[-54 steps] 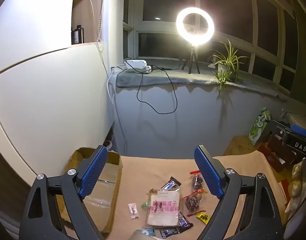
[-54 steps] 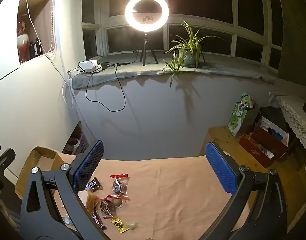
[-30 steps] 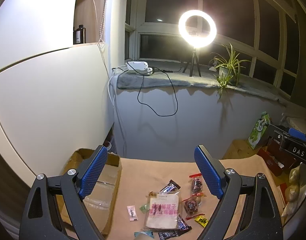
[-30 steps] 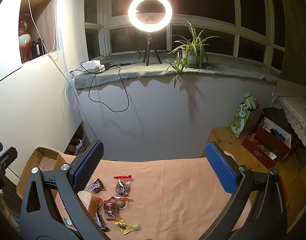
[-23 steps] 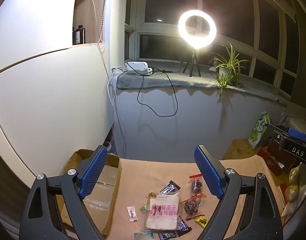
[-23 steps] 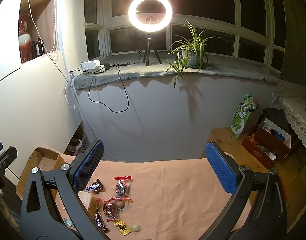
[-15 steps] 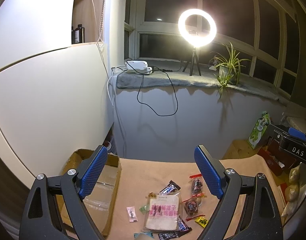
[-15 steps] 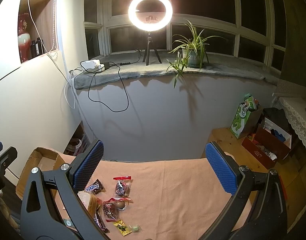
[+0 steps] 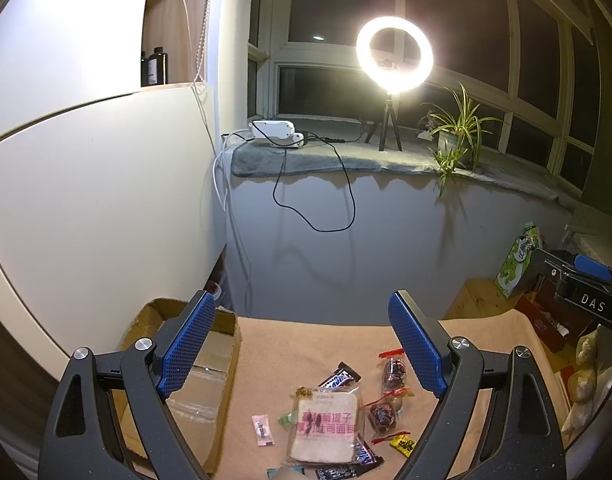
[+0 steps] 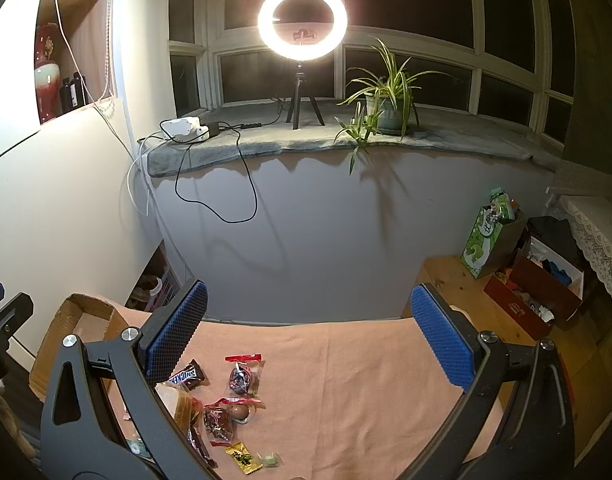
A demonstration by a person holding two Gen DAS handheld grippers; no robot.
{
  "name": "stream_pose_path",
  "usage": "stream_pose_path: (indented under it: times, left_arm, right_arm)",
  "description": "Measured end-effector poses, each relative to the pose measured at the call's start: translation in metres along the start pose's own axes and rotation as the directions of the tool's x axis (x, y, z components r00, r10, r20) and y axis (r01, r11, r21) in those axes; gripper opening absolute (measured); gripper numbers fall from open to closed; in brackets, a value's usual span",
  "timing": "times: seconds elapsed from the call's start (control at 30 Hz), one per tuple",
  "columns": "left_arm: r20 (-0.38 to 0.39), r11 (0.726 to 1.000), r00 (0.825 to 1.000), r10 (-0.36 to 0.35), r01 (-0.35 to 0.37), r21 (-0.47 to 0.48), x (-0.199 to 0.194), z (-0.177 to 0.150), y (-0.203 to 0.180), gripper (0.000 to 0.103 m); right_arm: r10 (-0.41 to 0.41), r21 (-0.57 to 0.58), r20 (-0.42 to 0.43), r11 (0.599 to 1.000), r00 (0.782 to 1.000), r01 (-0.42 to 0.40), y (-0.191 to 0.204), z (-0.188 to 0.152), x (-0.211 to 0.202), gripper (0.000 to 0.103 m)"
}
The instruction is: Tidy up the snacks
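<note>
- Hovering: left gripper point(image 9: 302, 344) and right gripper point(image 10: 308, 334), both spread wide and holding nothing, above the table point(image 10: 366, 380) with its peach cloth.
- Landmark: bread pack point(image 9: 325, 426), clear wrapper with pink print, lying flat near the table's front.
- Snacks round the bread pack: Snickers bar point(image 9: 340, 378) just behind it; 3 red-edged dark sweets to its right, the nearest point(image 9: 382, 416) just beside it; yellow sweet point(image 9: 402, 445) at its front right; pink sachet point(image 9: 263, 430) to its left; green sweet point(image 9: 286, 419) touching its left edge; a second dark bar point(image 9: 346, 468) partly under its front edge.
- Box point(image 9: 204, 380): open cardboard, well left of the bread pack, at the table's left edge; likely destination.
- Step in hand, by judgement: none lifted yet; choosing a first piece.
- Doing it well: lower the left gripper over the bread pack, pinch 1 edge of the wrapper lightly, since the bread will crush; lift clear of the bar beneath before swinging to the box.
- Small sweets: take them singly by the twisted ends; wrappers look slippery.
- Left view only: bread pack whole, pink sachet, box floor with tape.
- Right view only: brown ball point(image 10: 240, 412) among the sweets, pale green sweet point(image 10: 269, 459) right of the yellow one, bare cloth to the right; the bread pack is half hidden behind a finger.
</note>
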State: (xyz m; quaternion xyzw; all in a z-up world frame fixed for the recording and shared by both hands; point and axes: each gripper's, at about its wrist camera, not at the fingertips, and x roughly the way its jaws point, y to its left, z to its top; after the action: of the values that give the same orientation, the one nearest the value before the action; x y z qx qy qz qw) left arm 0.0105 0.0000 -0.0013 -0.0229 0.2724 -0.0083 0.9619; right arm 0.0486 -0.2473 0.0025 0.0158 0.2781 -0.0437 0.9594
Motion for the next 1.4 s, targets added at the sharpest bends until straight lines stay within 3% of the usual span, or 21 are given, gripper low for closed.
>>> stream_pose_path:
  times: [0.93,1.4]
  left_arm:
    - [-0.035,1.000,0.999,0.011,-0.011,0.009,0.009,0.001,0.002,0.089]
    - [-0.094,1.000,0.996,-0.001,0.000,-0.008,0.026,-0.005,0.008,0.089]
  right_arm:
    - [0.010,-0.002,-0.019,1.000,1.000,-0.010,0.004,-0.013,0.013,0.103]
    - [0.048,-0.005,-0.086,0.999,0.995,-0.049,0.008,-0.007,0.030,0.103]
